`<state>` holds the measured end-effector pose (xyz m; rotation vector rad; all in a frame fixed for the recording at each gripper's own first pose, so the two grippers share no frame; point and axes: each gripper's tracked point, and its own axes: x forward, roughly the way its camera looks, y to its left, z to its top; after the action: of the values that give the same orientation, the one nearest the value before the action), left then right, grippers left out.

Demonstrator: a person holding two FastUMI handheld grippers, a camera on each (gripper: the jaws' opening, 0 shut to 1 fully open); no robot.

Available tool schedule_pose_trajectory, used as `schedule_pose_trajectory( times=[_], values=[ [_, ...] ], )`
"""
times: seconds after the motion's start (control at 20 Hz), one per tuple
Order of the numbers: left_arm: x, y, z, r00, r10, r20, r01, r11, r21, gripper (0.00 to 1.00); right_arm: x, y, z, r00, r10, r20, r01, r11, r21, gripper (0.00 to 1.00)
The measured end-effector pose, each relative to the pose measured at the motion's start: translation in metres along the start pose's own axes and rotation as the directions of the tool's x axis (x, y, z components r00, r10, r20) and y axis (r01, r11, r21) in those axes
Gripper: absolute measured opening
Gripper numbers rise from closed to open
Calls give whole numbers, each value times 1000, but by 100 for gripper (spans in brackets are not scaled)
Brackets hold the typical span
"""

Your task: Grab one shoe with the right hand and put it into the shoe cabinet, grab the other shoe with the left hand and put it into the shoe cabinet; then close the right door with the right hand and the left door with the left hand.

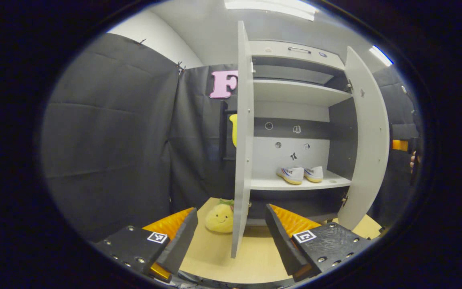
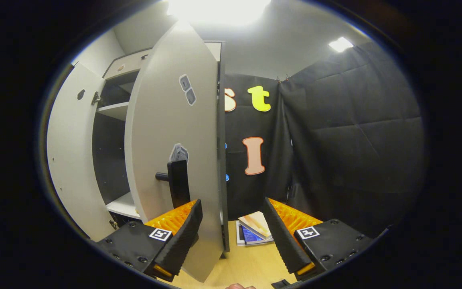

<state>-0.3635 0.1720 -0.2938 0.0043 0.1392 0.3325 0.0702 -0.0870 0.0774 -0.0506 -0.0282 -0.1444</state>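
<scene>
The white shoe cabinet [image 1: 295, 90] stands with both doors swung out. Two white shoes [image 1: 291, 175] [image 1: 314, 174] sit side by side on its lower shelf [image 1: 271, 184]. My left gripper [image 1: 231, 237] is open, and the lower edge of the left door [image 1: 242, 140] runs down between its fingers without touching them. The right door [image 1: 369, 136] hangs open beyond. In the right gripper view, my right gripper [image 2: 233, 235] is open around the free edge of the right door [image 2: 171, 120], just below its black handle [image 2: 177, 182]. The left door [image 2: 70, 160] shows behind.
A yellow plush toy [image 1: 219, 217] lies on the wooden table [image 1: 215, 257] by the left door's foot. A small stack of books [image 2: 255, 230] rests on the table [image 2: 247, 265] right of the cabinet. A hand holding the other gripper [image 1: 412, 160] shows past the right door.
</scene>
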Motion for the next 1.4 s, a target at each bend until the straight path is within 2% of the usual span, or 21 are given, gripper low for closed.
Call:
schedule_pose_trajectory(
  times=[0.15,0.3,0.4,0.6,0.95,1.1,1.25,1.4],
  values=[
    [-7,11,3,1000,26,17,-26,1000,-13,97,11,28,1,999,25,32,-25,1000,-9,97],
    [-15,32,5,996,92,23,-92,996,1,96,24,59,1,996,84,39,-84,996,0,98],
    [-23,43,5,992,124,24,-125,992,5,96,30,59,11,995,71,74,-69,997,-24,98],
    [-33,68,-3,986,168,6,-168,986,-17,96,30,65,1,994,96,49,-97,995,7,98],
    [-6,117,15,980,198,-7,-198,977,-74,96,17,49,-50,992,84,-89,-83,996,18,98],
    [17,136,40,982,185,23,-181,977,-110,96,9,38,-70,989,63,-136,-61,998,20,98],
    [45,147,73,989,129,66,-117,980,-162,96,2,33,-80,983,53,-176,-48,998,36,96],
    [75,148,104,992,66,106,-49,987,-151,96,-6,30,-80,984,39,-174,-33,999,34,98]
  ],
)
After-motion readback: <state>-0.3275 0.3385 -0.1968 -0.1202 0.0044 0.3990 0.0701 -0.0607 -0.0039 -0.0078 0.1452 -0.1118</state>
